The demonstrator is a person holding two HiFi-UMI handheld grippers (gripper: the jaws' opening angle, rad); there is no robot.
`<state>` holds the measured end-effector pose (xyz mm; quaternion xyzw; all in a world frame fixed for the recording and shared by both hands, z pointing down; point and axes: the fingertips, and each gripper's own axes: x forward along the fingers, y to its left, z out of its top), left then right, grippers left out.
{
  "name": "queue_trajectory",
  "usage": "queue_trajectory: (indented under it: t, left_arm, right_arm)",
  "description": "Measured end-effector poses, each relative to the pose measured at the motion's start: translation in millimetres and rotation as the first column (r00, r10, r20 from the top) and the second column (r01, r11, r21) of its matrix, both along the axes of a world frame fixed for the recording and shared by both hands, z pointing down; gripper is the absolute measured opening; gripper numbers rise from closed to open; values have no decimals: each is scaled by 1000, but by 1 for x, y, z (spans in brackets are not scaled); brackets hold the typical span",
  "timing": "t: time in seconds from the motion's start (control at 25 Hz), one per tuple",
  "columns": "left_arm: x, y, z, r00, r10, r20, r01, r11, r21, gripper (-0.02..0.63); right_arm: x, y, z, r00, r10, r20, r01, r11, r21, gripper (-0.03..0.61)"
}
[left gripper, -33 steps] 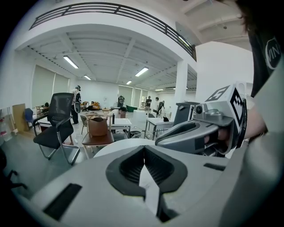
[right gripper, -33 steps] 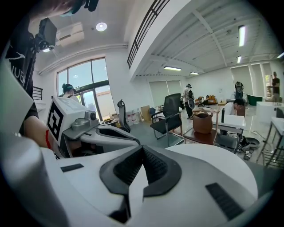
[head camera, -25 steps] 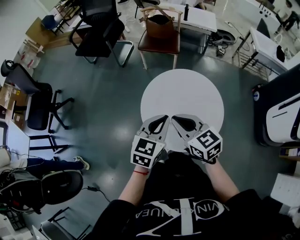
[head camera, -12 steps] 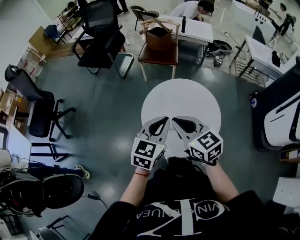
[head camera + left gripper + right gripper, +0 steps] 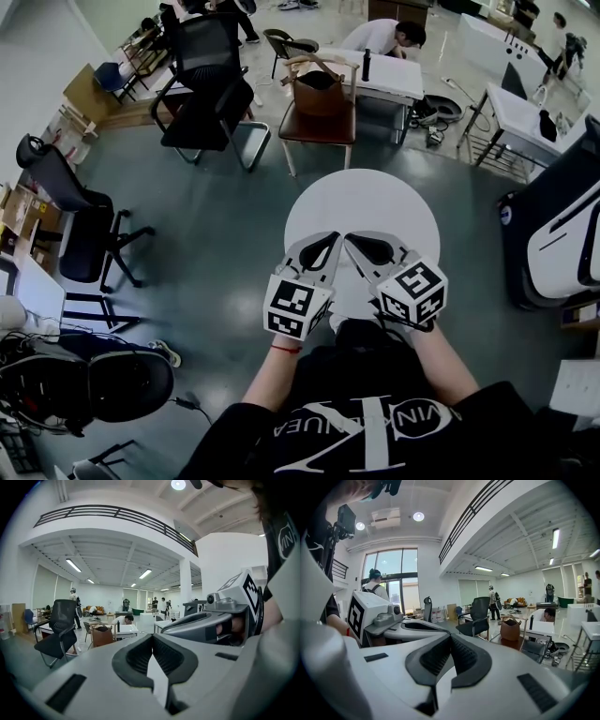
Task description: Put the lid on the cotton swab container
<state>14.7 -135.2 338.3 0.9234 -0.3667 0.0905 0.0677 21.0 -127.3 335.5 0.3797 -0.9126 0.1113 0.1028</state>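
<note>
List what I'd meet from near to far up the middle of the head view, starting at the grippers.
left gripper and right gripper, side by side, both shut with nothing between the jaws → round white table → brown chair with a bag on it → white desk → person bent over it.

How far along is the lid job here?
Done: nothing; no container or lid shows in any view. In hand: nothing; the left gripper and right gripper are shut and empty, side by side over the table's near edge. Left: the whole job.
</note>
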Motion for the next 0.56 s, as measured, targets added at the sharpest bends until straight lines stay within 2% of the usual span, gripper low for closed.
queue_trajectory:
  t: [0.56]
  left_arm:
    - [-9, 7, -3, 1000, -14, 23, 14, 1000, 8, 9]
  right_arm:
    - [-8, 6, -7, 1000, -20, 12, 20, 1000, 8, 3]
